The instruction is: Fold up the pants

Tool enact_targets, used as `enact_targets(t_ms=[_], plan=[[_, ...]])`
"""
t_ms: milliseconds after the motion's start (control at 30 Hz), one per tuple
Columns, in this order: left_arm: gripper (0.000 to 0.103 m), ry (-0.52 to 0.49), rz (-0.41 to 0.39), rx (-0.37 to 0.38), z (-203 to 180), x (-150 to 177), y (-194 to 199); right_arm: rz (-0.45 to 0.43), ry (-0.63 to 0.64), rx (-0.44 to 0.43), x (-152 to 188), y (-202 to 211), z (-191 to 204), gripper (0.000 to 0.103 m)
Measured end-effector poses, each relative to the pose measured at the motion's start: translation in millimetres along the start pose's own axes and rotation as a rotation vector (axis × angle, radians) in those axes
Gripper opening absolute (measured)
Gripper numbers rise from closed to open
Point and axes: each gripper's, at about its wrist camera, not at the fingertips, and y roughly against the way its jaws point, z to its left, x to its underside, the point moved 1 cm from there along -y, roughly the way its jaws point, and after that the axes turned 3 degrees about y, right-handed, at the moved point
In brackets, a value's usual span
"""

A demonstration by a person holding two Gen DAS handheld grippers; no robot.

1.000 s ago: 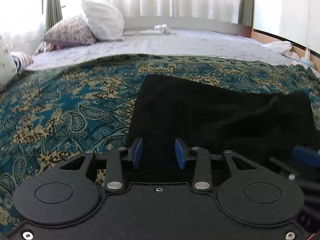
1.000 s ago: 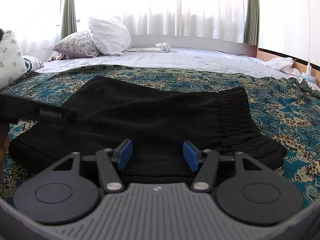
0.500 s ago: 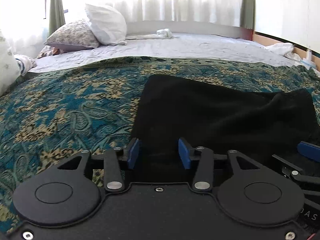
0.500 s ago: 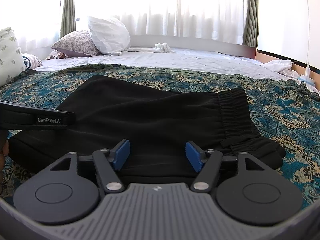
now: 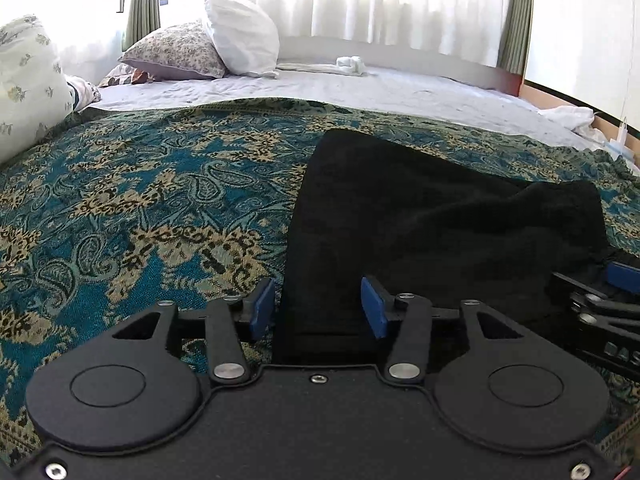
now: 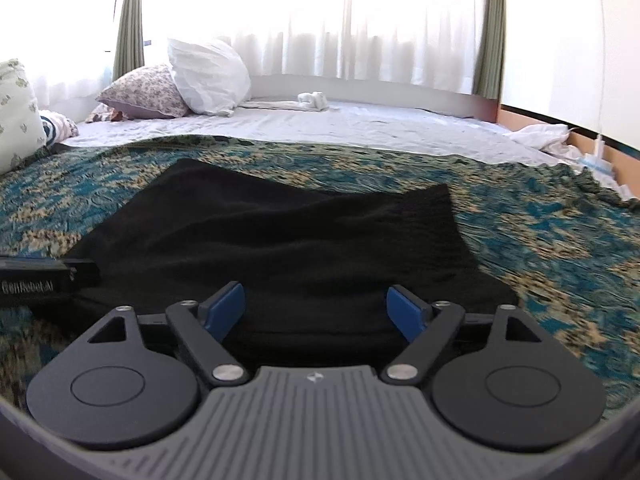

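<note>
The black pants (image 5: 432, 216) lie folded into a flat pile on the teal patterned bedspread (image 5: 140, 208). My left gripper (image 5: 318, 308) hovers at the pile's near left corner; its jaws are opening, with the cloth's edge below the gap and the blue pads clear of it. In the right wrist view the pants (image 6: 288, 240) fill the middle. My right gripper (image 6: 316, 308) stands over their near edge, its jaws opening wide and gripping nothing. Each gripper shows in the other's view: the right one (image 5: 600, 308) at the right edge, the left one (image 6: 44, 280) at the left edge.
Pillows (image 5: 240, 36) are stacked at the far left of the bed, with another pillow (image 5: 28, 88) at the left edge. A white sheet (image 5: 360, 88) covers the far half, with a small white bundle (image 5: 350, 65) on it. Curtains hang behind; white cloth (image 6: 544, 136) lies at the right.
Both grippers' jaws have spread wider. The left gripper has shifted left, so the pants' left edge now sits between its fingers. The right view has drawn back slightly from the pants.
</note>
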Motion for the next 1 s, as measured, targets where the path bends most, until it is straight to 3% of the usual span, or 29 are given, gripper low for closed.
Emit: enact_targets(t_ms=[200,367,467,567,667,767,867,933,1000], plan=[[0.047,-0.014,-0.028,-0.024,3,-13,10,-0.065,-0.036,0.071,10,31,-33,0.088],[0.051,0.099,0.025,0.048,30,-30,-2,-0.044,-0.207,0.110,13,33,-86,0.090],[0.055,0.098,0.054,0.068,39,-44,-17,-0.026,-0.259,0.066,7,18,-120,0.093],[0.060,0.115,0.098,0.101,44,-65,-43,0.041,-0.374,-0.109,-10,-17,-163,0.101],[0.062,0.161,0.162,0.135,46,-84,-75,0.130,-0.440,-0.258,-21,-60,-188,0.101],[0.068,0.181,0.206,0.167,44,-93,-105,0.195,-0.407,-0.286,-26,-97,-191,0.100],[0.083,0.143,0.209,0.218,35,-99,-124,0.193,-0.340,-0.352,-31,-115,-182,0.099],[0.085,0.116,0.227,0.261,29,-102,-136,0.209,-0.295,-0.378,-37,-125,-171,0.095],[0.081,0.101,0.235,0.269,23,-104,-145,0.208,-0.220,-0.366,-42,-133,-159,0.084]])
